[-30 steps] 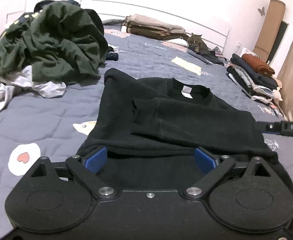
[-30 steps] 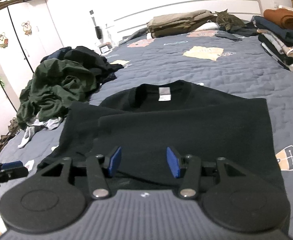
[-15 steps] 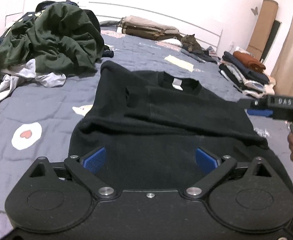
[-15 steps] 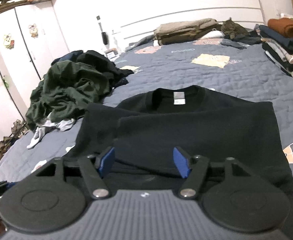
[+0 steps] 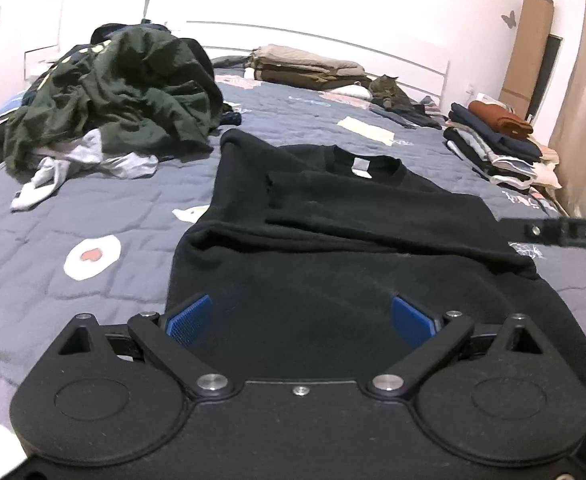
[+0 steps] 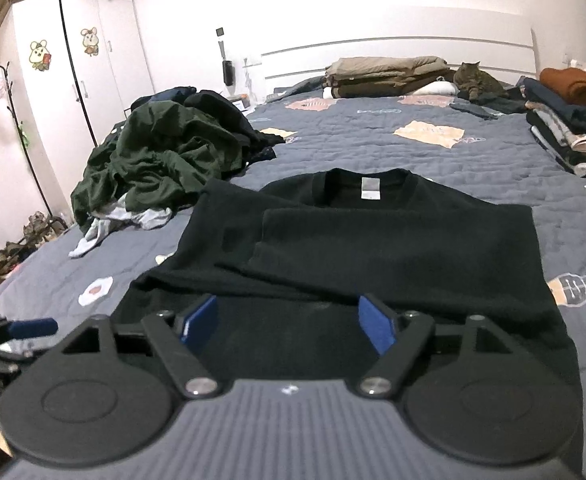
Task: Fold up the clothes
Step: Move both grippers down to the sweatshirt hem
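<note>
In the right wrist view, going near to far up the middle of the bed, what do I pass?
Black sweatshirt → peach patch on the quilt → folded tan bedding → white headboard.

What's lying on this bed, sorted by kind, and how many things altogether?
Black sweatshirt laid flat: 1
Loose clothes heap: 1
Folded clothes stack at the side: 1
Folded bedding stack: 1
Cat: 1
Total: 5
</note>
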A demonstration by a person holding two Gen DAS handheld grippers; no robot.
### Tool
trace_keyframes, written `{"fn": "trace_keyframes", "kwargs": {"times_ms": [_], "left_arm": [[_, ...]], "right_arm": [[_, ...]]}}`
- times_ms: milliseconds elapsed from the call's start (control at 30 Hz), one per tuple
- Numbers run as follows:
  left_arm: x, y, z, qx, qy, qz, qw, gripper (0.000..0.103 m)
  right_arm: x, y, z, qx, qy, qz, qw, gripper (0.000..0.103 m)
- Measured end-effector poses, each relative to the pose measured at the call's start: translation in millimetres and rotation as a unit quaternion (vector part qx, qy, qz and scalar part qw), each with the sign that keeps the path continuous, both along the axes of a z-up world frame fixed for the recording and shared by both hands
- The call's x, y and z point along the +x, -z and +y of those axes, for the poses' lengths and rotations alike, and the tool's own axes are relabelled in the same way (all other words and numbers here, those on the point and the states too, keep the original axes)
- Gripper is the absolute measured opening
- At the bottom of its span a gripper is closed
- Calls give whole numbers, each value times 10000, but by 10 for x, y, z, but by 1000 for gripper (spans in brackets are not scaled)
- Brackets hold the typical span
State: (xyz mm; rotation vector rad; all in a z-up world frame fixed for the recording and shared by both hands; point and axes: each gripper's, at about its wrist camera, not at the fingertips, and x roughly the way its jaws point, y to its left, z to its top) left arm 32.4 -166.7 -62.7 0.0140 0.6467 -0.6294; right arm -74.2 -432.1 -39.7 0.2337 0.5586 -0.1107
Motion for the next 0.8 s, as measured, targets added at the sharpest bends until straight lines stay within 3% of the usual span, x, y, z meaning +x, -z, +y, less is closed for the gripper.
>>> {"fn": "trace_keyframes", "kwargs": {"times_ms": [800], "left_arm": [[-318,32,305,74,179,33,9998,97]], "right_arm": [[-683,293,219,-180,376,420,9982,79]]}}
